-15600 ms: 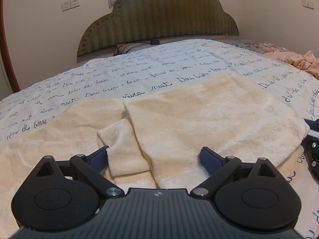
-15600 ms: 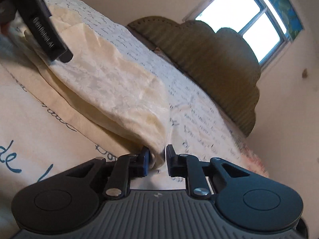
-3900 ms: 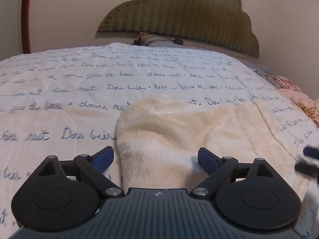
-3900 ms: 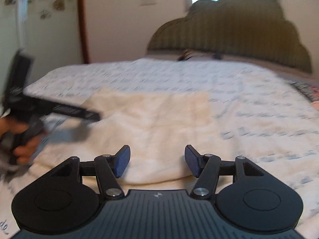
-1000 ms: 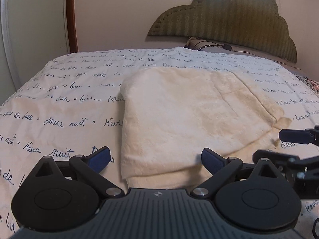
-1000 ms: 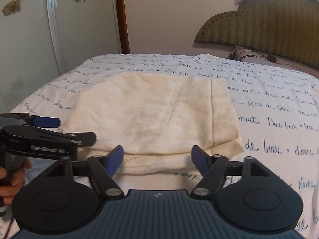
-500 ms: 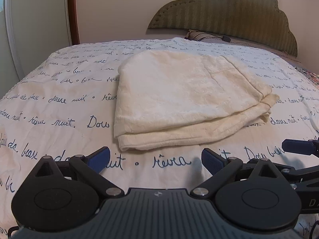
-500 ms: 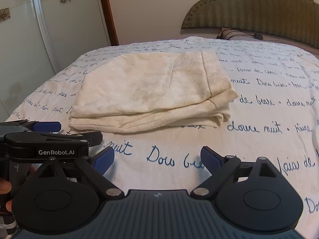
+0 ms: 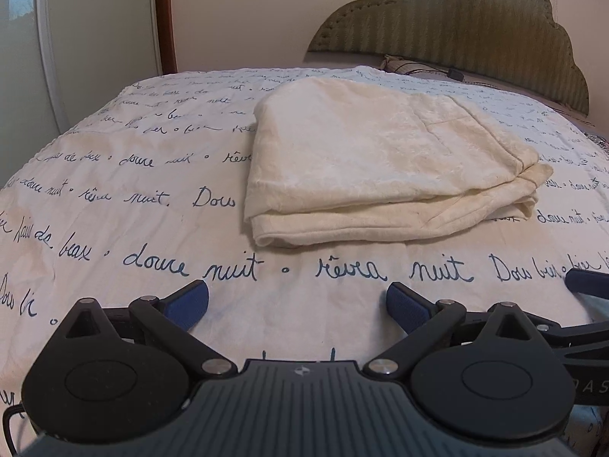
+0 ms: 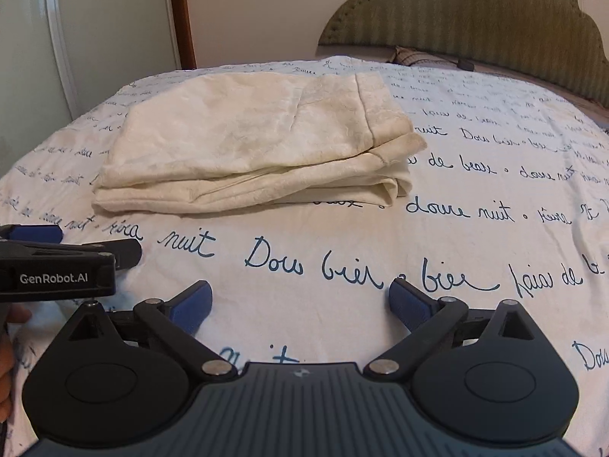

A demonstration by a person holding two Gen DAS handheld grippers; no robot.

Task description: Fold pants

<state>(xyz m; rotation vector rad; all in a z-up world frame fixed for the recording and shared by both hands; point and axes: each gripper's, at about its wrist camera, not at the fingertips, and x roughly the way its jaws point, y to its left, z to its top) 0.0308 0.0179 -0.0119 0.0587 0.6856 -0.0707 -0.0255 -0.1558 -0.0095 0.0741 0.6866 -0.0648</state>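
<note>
Cream textured pants (image 9: 365, 160): now a folded stack, clear of both grippers — fold looks finished.
Left gripper (image 9: 297, 301): apart, empty.
Right gripper (image 10: 300, 299): jaws opening, empty, pulled back.

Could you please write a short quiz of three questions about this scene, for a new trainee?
1. True or false: the cream pants lie folded on the bedspread, and neither gripper touches them.
2. Multiple choice: what is between the fingers of the left gripper? A) a pant leg; B) only bedspread with blue writing; C) a pillow.
3. Short answer: in the right wrist view, on which side of the picture does the other gripper show?

Key:
1. True. Both grippers are nearer the camera than the pants, with bare bedspread between.
2. B.
3. The left side; the right gripper is opening with nothing between its fingers.
</note>
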